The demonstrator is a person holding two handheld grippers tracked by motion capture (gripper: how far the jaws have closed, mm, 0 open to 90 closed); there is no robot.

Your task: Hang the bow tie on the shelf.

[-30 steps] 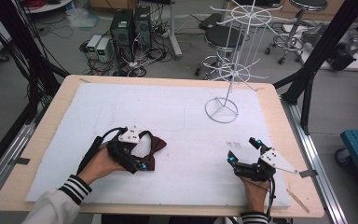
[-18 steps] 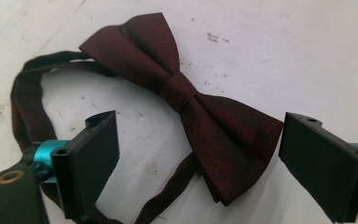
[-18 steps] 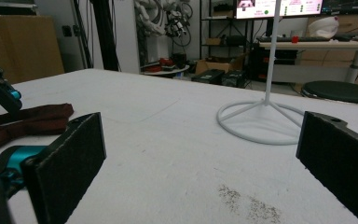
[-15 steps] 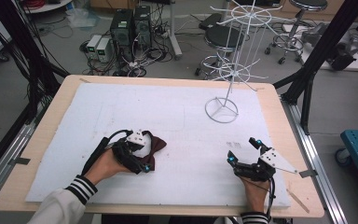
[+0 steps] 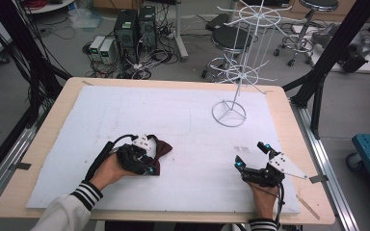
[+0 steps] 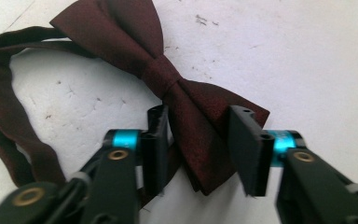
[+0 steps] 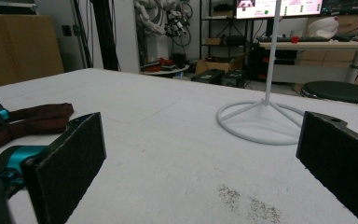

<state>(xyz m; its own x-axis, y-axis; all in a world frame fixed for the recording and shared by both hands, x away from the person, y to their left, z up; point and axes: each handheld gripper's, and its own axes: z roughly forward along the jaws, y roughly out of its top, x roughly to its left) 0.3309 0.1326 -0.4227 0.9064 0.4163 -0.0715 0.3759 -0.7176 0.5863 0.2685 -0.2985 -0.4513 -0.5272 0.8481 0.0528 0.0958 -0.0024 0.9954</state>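
Now my left gripper has slid in at seven o'clock on the table, jaws partly open astride one wing of the dark maroon bow tie — satin, strap looped — so I judge a pinch is next, while my right gripper idles wide open, empty.

A wooden tabletop carries a white sheet over most of it. On the sheet lie a dark red bow tie and a white wire stand, well apart.
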